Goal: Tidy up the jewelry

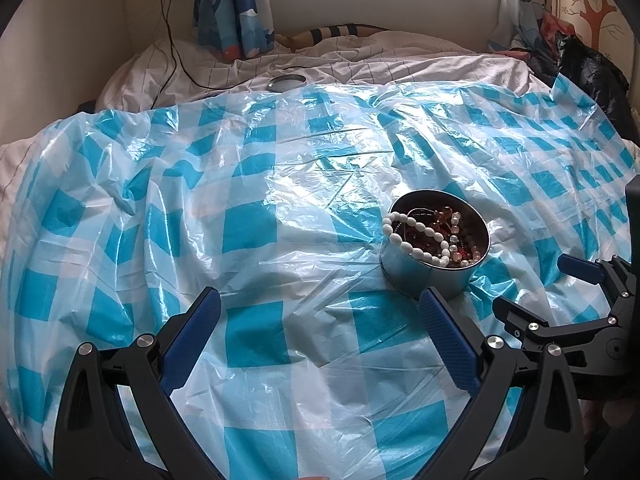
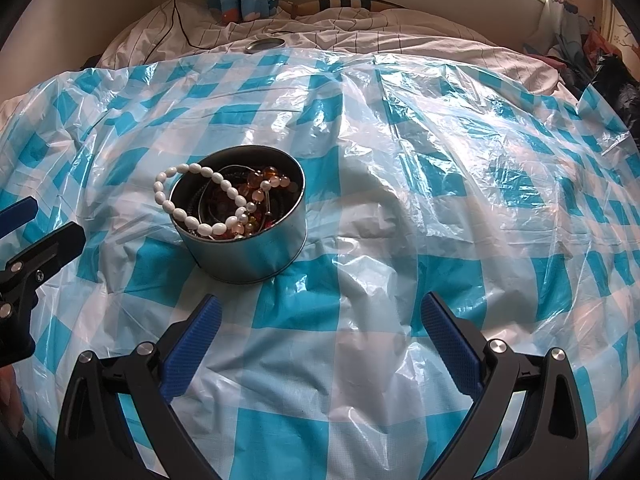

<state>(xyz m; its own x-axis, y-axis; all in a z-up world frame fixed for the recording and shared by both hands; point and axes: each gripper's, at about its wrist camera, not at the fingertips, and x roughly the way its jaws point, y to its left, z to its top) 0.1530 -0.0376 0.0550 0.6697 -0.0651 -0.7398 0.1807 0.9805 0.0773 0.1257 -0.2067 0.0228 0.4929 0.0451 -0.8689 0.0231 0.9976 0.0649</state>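
Note:
A round metal tin (image 1: 420,276) (image 2: 256,252) stands on a blue-and-white checked plastic sheet (image 1: 248,236) (image 2: 420,200). It holds mixed jewelry: a white bead bracelet (image 1: 408,240) (image 2: 188,216) drapes over its near-left rim, and amber beads (image 1: 444,216) (image 2: 264,178) lie further in. My left gripper (image 1: 320,304) is open, its right finger just in front of the tin. My right gripper (image 2: 320,312) is open, hovering in front of and right of the tin. Nothing sits between either pair of fingers.
The tin's lid (image 1: 287,82) (image 2: 265,45) lies at the sheet's far edge on a white striped duvet (image 1: 360,60). A black cable (image 1: 172,40) runs from a wall socket. A curtain (image 1: 232,8) hangs behind. Dark bags (image 1: 592,72) pile at the far right.

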